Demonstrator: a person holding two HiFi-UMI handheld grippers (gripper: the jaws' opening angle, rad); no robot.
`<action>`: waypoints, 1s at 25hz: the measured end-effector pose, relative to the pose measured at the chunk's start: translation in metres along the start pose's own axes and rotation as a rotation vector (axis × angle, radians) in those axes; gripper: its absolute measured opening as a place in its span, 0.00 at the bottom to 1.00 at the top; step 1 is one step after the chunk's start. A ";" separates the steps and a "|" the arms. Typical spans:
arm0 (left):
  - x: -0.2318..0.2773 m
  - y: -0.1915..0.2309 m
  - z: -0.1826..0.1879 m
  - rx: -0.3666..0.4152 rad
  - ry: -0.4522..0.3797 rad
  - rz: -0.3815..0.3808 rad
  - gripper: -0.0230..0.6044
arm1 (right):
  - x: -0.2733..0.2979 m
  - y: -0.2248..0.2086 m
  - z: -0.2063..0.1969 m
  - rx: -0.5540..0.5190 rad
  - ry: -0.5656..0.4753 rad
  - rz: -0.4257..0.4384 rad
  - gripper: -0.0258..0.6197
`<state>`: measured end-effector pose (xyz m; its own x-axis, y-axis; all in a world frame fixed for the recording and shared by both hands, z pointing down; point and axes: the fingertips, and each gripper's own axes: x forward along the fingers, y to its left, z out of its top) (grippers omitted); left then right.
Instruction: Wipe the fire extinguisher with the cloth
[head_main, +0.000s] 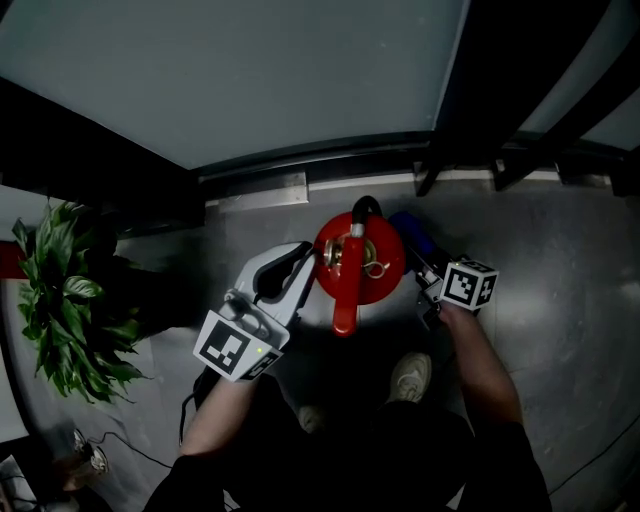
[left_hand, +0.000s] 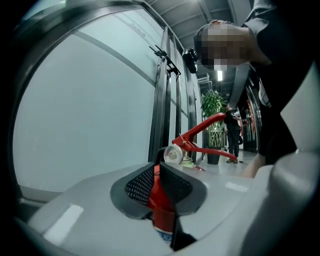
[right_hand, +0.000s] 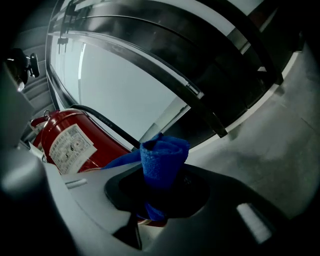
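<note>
The red fire extinguisher (head_main: 360, 262) stands upright on the grey floor (head_main: 570, 280), close to a big frosted glass wall (head_main: 250, 70), and the person has a tool on either side of it. The left tool (head_main: 308, 255) comes in from the left with its tips right up against the cylinder's shoulder. In the left gripper view its two black pads (left_hand: 140, 184) are drawn together at the tips and clamp nothing, and a strip of the red body shows through the slit between them. Above them are the round pressure gauge (left_hand: 173, 154) and the red lever handle (left_hand: 205, 125). The right tool (head_main: 425, 272) sits at the extinguisher's right, its jaws closed on a rolled blue cloth (right_hand: 162, 157). From above, the cloth lies at the cylinder's far right shoulder, just beside the black hose (head_main: 365, 207). I can't tell whether it actually touches the red paint. In the right gripper view a loose blue edge trails off towards the cylinder. There a white label (right_hand: 70, 145) wraps the body with rows of small dark print, too fine to read. In the left gripper view a blue-and-white label band low on the cylinder is also illegible. A leafy potted plant (head_main: 60, 300) stands well off to the left, and a pale shoe (head_main: 410, 375) is planted just behind the extinguisher.
</note>
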<state>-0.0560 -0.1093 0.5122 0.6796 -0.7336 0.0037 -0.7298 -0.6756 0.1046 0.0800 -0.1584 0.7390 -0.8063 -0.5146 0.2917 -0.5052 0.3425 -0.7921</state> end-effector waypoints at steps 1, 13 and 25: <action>0.000 0.000 0.000 0.000 -0.002 0.002 0.09 | 0.002 -0.005 -0.005 0.002 0.010 -0.006 0.18; 0.001 -0.005 0.002 -0.009 -0.019 -0.011 0.05 | 0.018 -0.057 -0.034 0.192 -0.020 -0.082 0.18; 0.001 -0.007 0.002 -0.019 -0.031 -0.009 0.04 | 0.020 -0.103 -0.083 0.227 0.079 -0.234 0.18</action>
<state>-0.0506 -0.1059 0.5091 0.6832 -0.7297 -0.0281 -0.7220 -0.6808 0.1235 0.0902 -0.1389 0.8706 -0.7020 -0.4935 0.5135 -0.6054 0.0338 -0.7952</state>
